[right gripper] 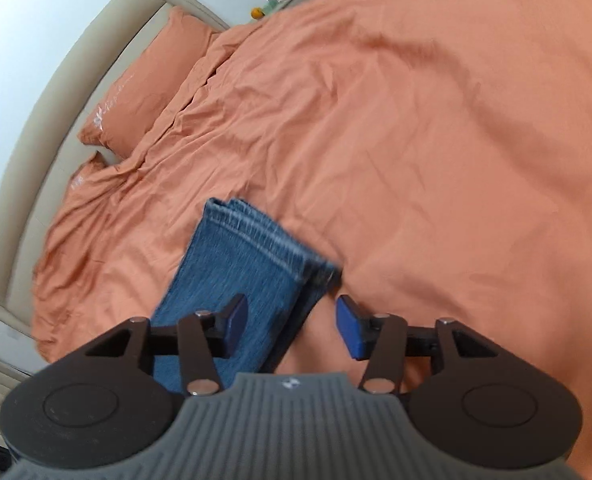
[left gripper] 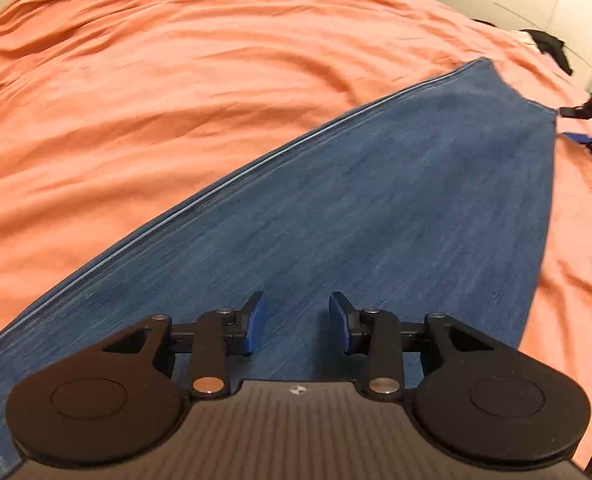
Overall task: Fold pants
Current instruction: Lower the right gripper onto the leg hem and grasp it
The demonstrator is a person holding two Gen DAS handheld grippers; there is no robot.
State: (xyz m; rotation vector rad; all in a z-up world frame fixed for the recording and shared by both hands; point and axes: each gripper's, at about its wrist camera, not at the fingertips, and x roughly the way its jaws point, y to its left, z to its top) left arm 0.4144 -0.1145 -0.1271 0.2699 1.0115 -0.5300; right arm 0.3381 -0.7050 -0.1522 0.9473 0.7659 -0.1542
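Left wrist view: the left gripper [left gripper: 298, 322] hangs over the blue jeans [left gripper: 356, 216], its two blue-padded fingers [left gripper: 255, 322] spread apart with only denim showing in the gap; nothing is pinched. The denim runs from under the fingers forward and to their right, its pale side seam [left gripper: 223, 184] passing to the left of the fingers. The jeans lie flat on an orange duvet [left gripper: 175, 80]. The right gripper's fingertips [left gripper: 588, 126] enter at the far right, beyond the denim's far edge.

Right wrist view: the right gripper [right gripper: 291, 326] has its fingers [right gripper: 350, 326] spread and empty. The stacked leg hems [right gripper: 267, 236] lie just ahead of the left finger; the right finger is over bare duvet. An orange pillow [right gripper: 151, 80] and beige headboard [right gripper: 55, 100] lie far ahead to the left.
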